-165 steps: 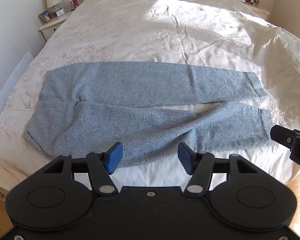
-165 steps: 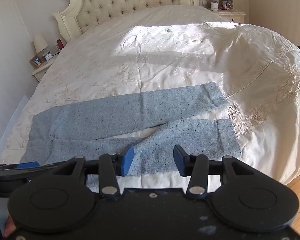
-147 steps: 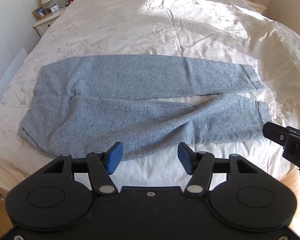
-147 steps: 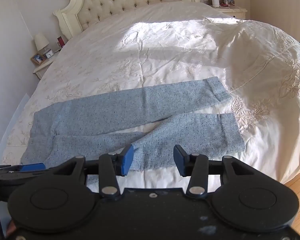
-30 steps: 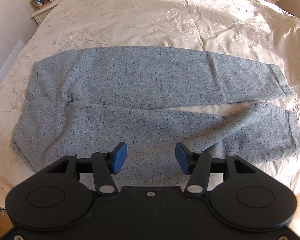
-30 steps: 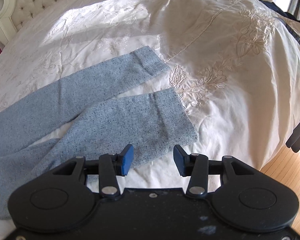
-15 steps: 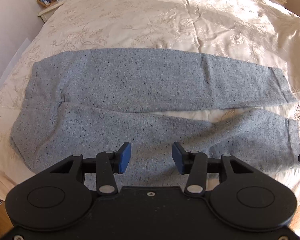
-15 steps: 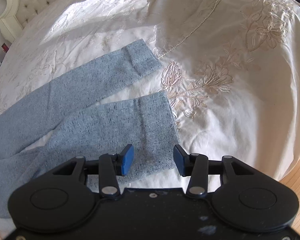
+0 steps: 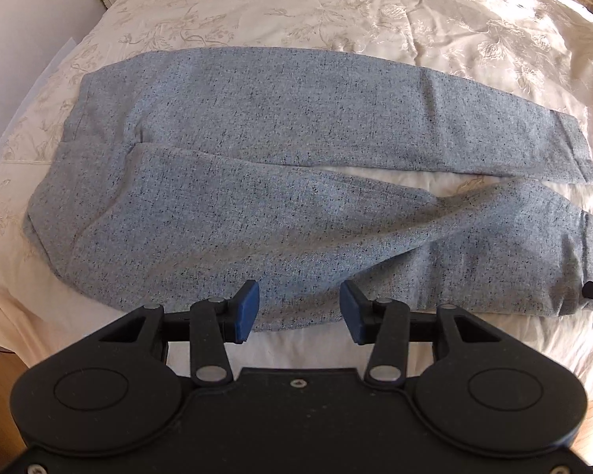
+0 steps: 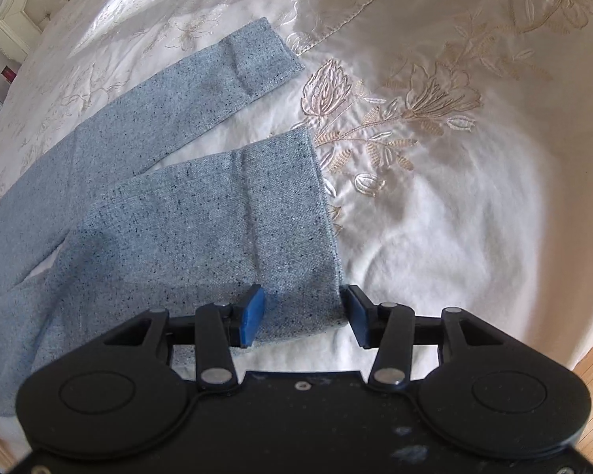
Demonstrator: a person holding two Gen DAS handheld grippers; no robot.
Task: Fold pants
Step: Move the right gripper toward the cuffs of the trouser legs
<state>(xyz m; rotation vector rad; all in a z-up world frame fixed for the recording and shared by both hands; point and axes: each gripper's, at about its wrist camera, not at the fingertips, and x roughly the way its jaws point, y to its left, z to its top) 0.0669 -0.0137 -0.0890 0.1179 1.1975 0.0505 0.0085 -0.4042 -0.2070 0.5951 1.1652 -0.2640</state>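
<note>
- Pants (image 9: 296,181) are laid flat on bed (image 9: 435,19).
- Left gripper (image 9: 298,312): jaws held apart, nothing clamped.
- Right gripper (image 10: 303,314): jaws apart, near cuff corner (image 10: 320,308) between, unclamped.

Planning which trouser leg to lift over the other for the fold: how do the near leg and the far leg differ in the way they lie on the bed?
The far leg lies straight and smooth; the near leg bends midway with a diagonal crease. The near leg's cuff corner sits between the open fingers of the right gripper; the far leg's cuff lies apart from it. Both are the same speckled blue-grey fabric, flat on the embroidered bedspread, splayed at the cuffs.
</note>
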